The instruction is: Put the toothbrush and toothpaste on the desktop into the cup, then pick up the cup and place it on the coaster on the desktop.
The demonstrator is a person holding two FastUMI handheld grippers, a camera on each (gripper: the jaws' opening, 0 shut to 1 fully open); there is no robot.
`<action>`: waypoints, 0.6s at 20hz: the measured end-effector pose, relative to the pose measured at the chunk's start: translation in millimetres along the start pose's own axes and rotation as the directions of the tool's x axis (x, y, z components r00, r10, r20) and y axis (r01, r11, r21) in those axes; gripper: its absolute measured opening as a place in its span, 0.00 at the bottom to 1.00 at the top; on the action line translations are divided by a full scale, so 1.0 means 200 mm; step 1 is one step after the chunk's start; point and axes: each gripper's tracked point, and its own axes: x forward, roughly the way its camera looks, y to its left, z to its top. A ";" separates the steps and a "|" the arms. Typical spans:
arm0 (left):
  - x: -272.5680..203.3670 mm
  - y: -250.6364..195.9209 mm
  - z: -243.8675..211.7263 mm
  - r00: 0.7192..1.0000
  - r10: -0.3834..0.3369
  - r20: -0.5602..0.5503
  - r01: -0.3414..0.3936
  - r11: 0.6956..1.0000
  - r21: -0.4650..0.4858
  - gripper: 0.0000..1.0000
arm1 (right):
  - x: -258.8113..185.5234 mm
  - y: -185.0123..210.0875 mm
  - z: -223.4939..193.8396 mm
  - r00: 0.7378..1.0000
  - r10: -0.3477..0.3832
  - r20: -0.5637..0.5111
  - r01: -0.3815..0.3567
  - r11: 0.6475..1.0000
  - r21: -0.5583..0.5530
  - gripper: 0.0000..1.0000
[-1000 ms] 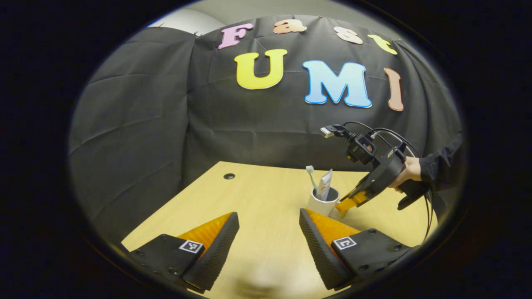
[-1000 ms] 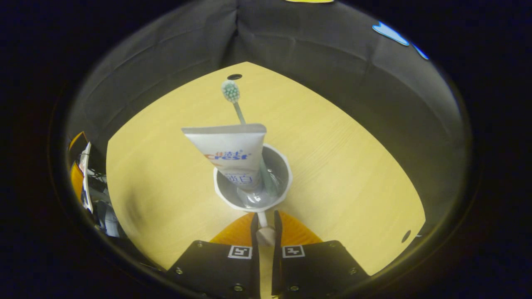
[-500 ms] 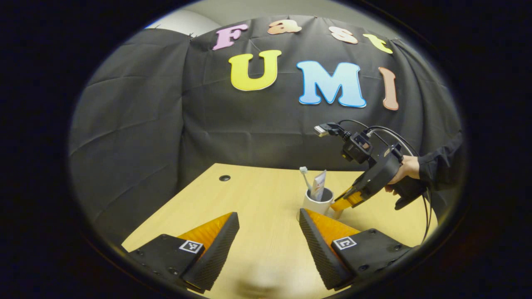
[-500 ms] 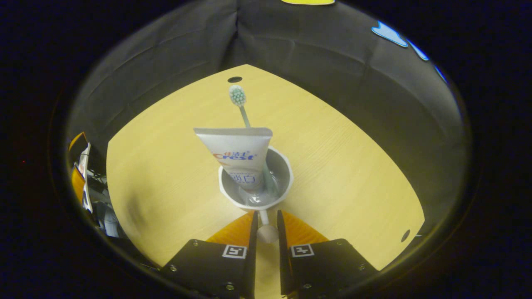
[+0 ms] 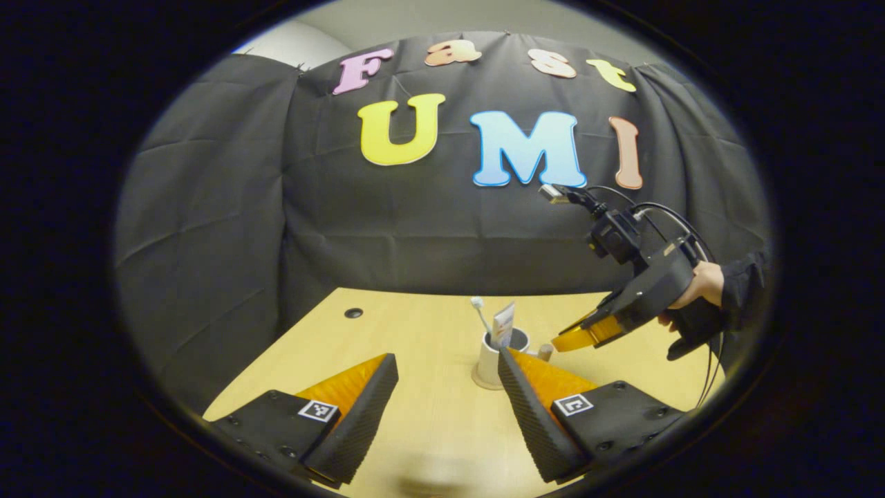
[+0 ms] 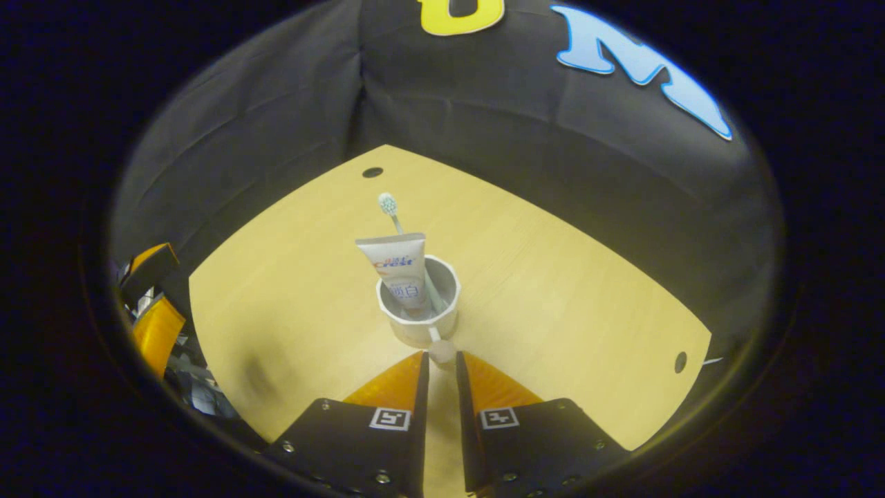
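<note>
right gripper view: white cup (image 6: 419,311) at frame centre on the coaster (image 5: 484,382), toothbrush (image 6: 389,207) and toothpaste (image 6: 401,266) upright inside; right gripper (image 6: 441,366), fingers nearly together, holds nothing, just below the handle. left gripper (image 5: 448,401) wide open, holding nothing, in the lower frame of the left gripper view

We see soft, even light from above on the table (image 6: 553,277), which looks bright while the cloth (image 5: 207,207) stays dark. Shadows are faint. Edges bend and blur, and a smudgy dark patch (image 6: 256,373) sits low left.
</note>
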 end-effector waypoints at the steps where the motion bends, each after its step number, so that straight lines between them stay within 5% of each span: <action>1: -0.02 -0.02 0.05 1.000 -0.010 0.014 0.010 1.000 -0.009 0.97 | -0.05 0.00 0.00 1.000 -0.010 0.019 0.010 1.000 0.009 0.22; 12: -0.01 -0.25 0.28 0.988 -0.096 0.125 0.094 0.995 0.016 0.97 | -0.52 -0.07 0.07 0.963 -0.156 0.220 0.130 0.983 0.128 0.24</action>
